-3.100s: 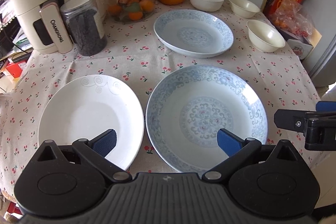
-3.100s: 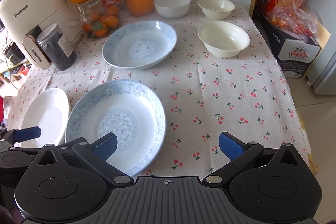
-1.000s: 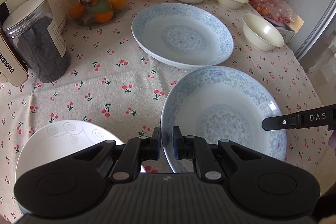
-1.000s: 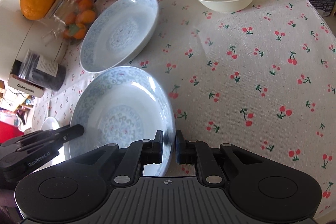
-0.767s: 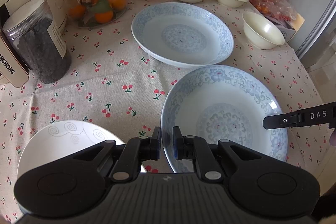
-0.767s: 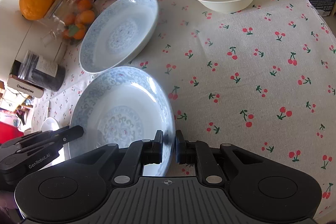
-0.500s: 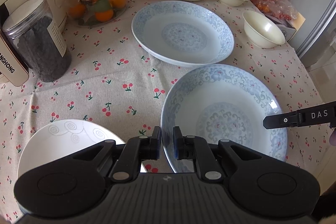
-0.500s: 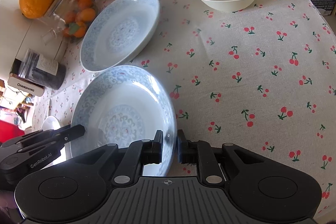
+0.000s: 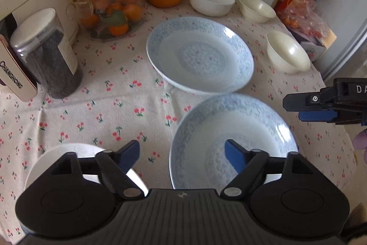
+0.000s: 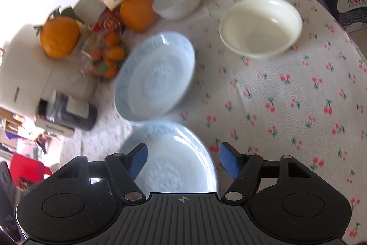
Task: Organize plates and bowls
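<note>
Now both grippers are releasing the near blue-patterned porcelain plate (image 9: 234,141), on whose rim each was clamped a second ago. The left gripper (image 9: 182,153) has its jaws opening, the plate's left rim lying between them untouched. The right gripper (image 10: 182,159) has its jaws opening likewise, straddling the plate's right rim without contact; its view is blurred.

The near plate rests on the cherry-print tablecloth (image 9: 103,107), just in front of the far blue-patterned porcelain plate (image 9: 200,54); whether the two rims touch cannot be told. Judged from this, the plate has been set down, and stacking is not yet done.

Relative to the near plate:
- Left: a white round plate (image 9: 68,153), near, with bare cloth between.
- Behind and right: three cream and white bowls (image 9: 287,54), apart.
- Right: open cloth up to the table edge, the widest free room.
- Far left: a dark-filled clear jar (image 9: 45,54), well apart.
</note>
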### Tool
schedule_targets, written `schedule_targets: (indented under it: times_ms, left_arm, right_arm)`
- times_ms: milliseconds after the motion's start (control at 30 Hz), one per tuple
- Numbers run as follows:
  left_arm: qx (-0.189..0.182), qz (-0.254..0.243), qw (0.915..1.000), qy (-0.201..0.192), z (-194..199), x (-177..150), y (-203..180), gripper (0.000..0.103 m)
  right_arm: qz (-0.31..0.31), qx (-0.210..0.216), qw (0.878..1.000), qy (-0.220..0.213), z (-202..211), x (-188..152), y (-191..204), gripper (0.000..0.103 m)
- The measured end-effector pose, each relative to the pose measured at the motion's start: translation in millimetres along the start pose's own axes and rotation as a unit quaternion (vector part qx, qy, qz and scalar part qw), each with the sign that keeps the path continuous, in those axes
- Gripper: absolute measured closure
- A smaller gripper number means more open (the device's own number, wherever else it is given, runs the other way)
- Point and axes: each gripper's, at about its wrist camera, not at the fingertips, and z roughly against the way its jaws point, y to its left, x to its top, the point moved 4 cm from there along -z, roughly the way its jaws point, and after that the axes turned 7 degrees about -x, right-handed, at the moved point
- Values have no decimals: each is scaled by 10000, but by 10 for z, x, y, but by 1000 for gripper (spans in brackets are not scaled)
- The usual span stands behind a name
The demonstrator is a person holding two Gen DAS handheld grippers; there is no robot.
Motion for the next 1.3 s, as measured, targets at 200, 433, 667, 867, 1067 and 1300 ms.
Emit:
schedule_targets:
  times_ms: [200,433,667,867,1067,1300]
  left_arm:
    - [170,368,9986,-330,-93,213,146,7]
    - [313,513,9957,-702,-320,360,248,3]
    - [303,654,9941,-810,-463,454,317,3]
    - [29,1028,9899,-974,-577,544,402,11]
    - [-264,1364,9853,-996,-654,593,441,31]
    - [-486,1609,9804,-1025,-729,622,479,57]
  right_arm:
    - [-330,191,9990,-222,-115,236,7,28]
    - [-438,153,9982,-376,-446,371,25,26]
    - [-532,211,9978,-349,-689,369,77,26]
    - [-703,268,9965,-376,-812,383,81,26]
    - [-773,294,9952,-519,-878,420,71,26]
    - [-744,257,9948,-640,-921,435,104,42]
